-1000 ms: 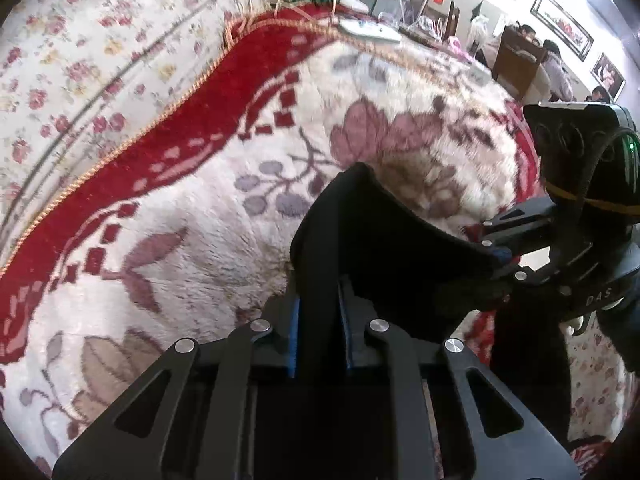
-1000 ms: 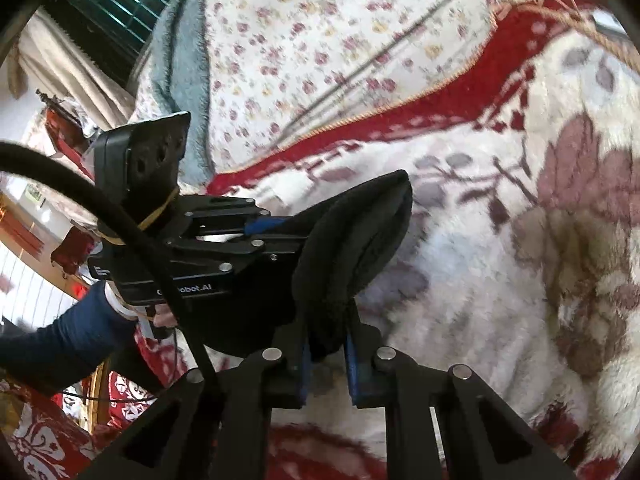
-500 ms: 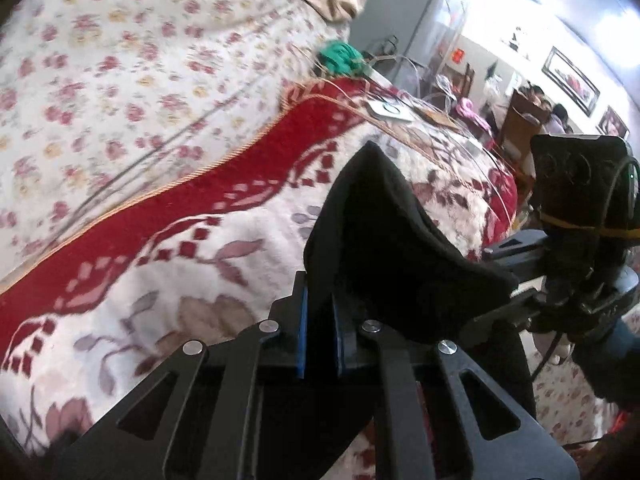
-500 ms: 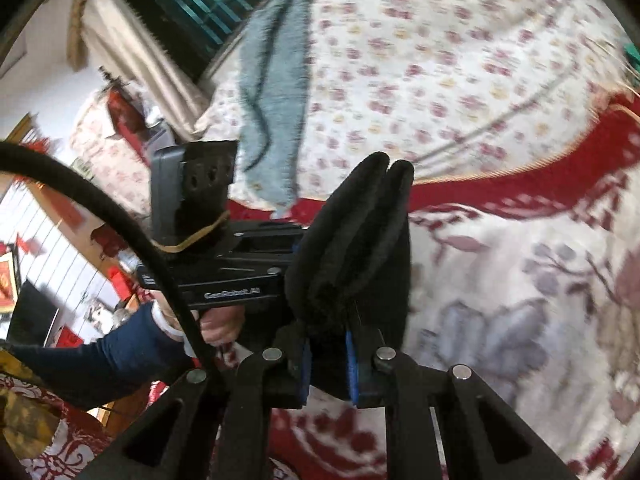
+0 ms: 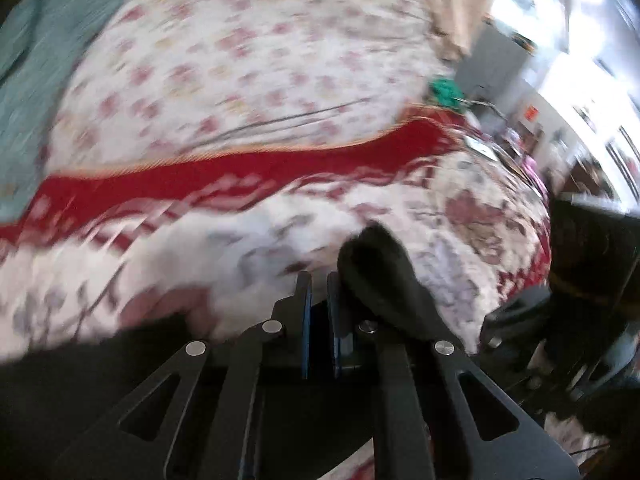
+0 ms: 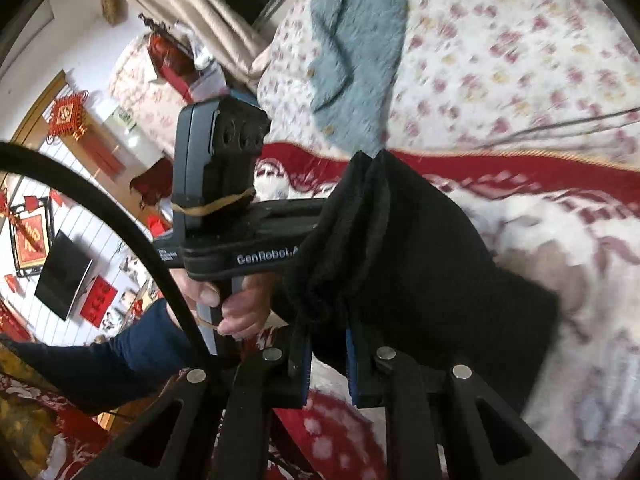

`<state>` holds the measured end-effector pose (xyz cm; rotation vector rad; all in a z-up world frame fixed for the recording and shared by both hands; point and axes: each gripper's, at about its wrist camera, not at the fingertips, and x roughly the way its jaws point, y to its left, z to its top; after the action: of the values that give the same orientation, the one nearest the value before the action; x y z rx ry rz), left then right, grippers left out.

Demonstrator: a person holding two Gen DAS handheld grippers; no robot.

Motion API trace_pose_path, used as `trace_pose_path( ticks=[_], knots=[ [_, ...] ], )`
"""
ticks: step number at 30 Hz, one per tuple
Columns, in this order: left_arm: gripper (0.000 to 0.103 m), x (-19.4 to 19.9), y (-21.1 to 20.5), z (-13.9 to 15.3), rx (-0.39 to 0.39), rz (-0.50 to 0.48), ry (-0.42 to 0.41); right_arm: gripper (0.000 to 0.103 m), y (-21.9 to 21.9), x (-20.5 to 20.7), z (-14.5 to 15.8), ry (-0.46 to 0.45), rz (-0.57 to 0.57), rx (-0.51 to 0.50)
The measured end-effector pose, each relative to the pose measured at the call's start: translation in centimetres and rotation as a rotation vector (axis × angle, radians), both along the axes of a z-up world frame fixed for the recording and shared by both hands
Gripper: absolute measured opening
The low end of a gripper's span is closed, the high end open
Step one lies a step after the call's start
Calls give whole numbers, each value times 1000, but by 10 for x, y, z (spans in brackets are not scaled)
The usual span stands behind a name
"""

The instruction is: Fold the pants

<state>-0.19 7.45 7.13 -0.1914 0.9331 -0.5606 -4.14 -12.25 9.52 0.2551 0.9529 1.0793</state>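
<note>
1. Left gripper (image 5: 319,300): clenched; black fleece pants (image 6: 384,248) bulge just right of its tips, pinch unclear.
2. Right gripper (image 6: 326,354): grasping pants; cloth rises centre-frame, spreads right.
3. Both above the floral bed blanket (image 5: 460,216).

Black pants (image 6: 420,248), red-and-white floral blanket (image 6: 560,240)

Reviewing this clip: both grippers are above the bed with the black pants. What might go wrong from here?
1. In the left wrist view the black fleece pants bunch beside one finger of the left gripper, not clearly between its nearly closed jaws; that end may drop.
2. The right gripper pinches several thick layers; one could slip out.
3. The black cable arcs by the left hand and might snag.
</note>
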Motion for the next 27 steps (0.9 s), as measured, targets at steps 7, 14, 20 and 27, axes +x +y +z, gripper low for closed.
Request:
trace_pose_path(
  ticks=[7, 14, 20, 27],
  knots=[
    [19, -19, 70, -20, -47, 202, 123, 16, 61, 16, -67, 90, -8, -117],
    [57, -50, 61, -7, -62, 217, 93, 48, 22, -1, -24, 65, -33, 1],
    [57, -70, 30, -12, 63, 252, 60, 49, -61, -8, -13, 54, -237, -5],
    [57, -70, -2, -26, 167, 273, 51, 51, -103, 6, -44, 127, -408, -27]
  ],
)
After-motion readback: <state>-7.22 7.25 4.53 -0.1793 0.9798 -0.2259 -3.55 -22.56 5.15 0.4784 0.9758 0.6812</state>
